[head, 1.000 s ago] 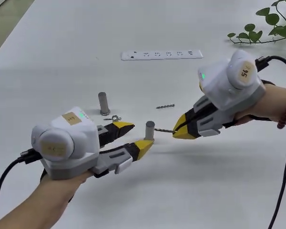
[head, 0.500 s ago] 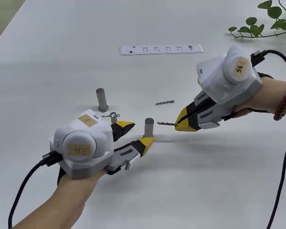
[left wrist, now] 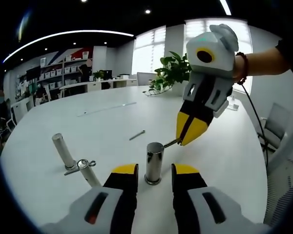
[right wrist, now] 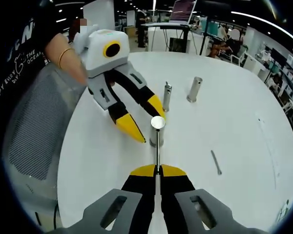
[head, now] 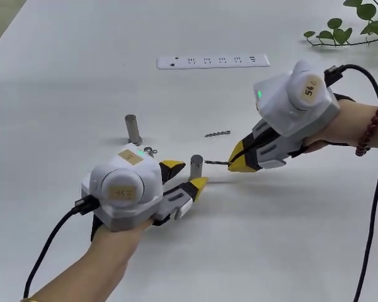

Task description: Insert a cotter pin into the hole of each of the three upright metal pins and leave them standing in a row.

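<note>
While the left gripper (head: 192,174) gaped around a metal pin (head: 196,165), the right gripper (head: 232,163) pinched a cotter pin (head: 215,163), its tip ahead at that pin's top.

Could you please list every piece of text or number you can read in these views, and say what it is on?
"56": round sticker on the right gripper, read tentatively.
"THE OCEA": white print on the person's dark shirt, cut off; the lines above it are unreadable.
On the left gripper, the round label and the square label: blurred.
Markings on the power strip: too small.
</note>
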`<state>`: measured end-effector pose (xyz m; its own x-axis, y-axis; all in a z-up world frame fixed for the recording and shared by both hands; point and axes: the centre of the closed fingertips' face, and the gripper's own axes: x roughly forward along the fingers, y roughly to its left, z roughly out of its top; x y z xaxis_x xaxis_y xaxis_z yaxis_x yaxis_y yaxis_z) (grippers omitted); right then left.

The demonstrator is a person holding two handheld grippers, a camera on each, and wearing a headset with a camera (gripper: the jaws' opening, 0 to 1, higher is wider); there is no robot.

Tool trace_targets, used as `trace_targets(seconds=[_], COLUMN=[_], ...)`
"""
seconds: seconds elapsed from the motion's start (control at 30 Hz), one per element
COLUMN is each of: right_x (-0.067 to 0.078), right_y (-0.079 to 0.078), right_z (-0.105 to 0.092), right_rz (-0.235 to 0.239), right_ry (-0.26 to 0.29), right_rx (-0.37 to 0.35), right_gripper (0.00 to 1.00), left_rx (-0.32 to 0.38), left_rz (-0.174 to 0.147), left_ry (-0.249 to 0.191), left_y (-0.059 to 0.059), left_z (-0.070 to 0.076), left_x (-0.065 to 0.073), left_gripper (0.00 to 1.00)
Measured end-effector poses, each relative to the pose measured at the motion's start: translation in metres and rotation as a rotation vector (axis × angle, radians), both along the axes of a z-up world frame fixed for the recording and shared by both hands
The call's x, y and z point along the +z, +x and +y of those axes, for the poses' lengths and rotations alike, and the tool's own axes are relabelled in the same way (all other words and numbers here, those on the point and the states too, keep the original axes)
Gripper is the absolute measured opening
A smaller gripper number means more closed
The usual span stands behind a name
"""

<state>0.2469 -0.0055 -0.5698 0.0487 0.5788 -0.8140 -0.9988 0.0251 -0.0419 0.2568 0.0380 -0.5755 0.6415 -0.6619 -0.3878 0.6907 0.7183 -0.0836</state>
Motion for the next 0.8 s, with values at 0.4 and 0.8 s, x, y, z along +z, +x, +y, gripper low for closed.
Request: trace_targets(seconds=[0.4,0.8], right_x=[-0.0008,0.0008], right_y=[0.0009,0.004], right_z=[0.0023,0.0066], right_rz=[0.003,-0.009], right_ry=[0.0,0.009], right_rx=[0.023,0.047], right_gripper=[0.0,0.0], left_rx=[-0.02,-0.036], left_rz=[-0.001,-0.014], left_ry=[0.019,0.035], left_y=[0.0058,0.0086], left_z=[-0.0074,-0.0074], left_x=[-0.0086,-0.0093], left_gripper=[0.14,0.1])
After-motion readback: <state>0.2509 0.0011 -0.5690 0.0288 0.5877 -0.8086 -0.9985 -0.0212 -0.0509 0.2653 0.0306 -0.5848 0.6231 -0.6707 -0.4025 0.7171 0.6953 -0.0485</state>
